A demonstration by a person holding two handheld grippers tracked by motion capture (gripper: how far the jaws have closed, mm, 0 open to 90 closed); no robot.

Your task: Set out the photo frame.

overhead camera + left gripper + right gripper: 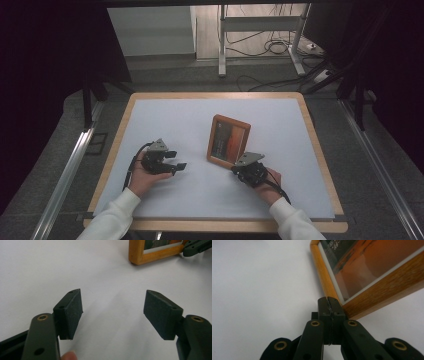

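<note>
A wooden picture frame (229, 140) with an orange-brown picture lies on the white mat, right of centre. My right gripper (236, 169) is shut, and its joined tips rest against the frame's near corner. In the right gripper view the closed jaws (329, 301) meet the corner of the frame (387, 290) with nothing between the pads. My left gripper (176, 160) rests on the mat left of the frame, open and holding nothing. In the left gripper view its jaws (112, 310) stand wide apart, with the frame (155, 252) and the right gripper's tip (197, 246) farther off.
The white mat (200, 115) covers a wood-edged table (114, 150). Both forearms in white sleeves come in from the near edge. Beyond the table are a floor with cables (270, 47) and a metal stand's legs (222, 45).
</note>
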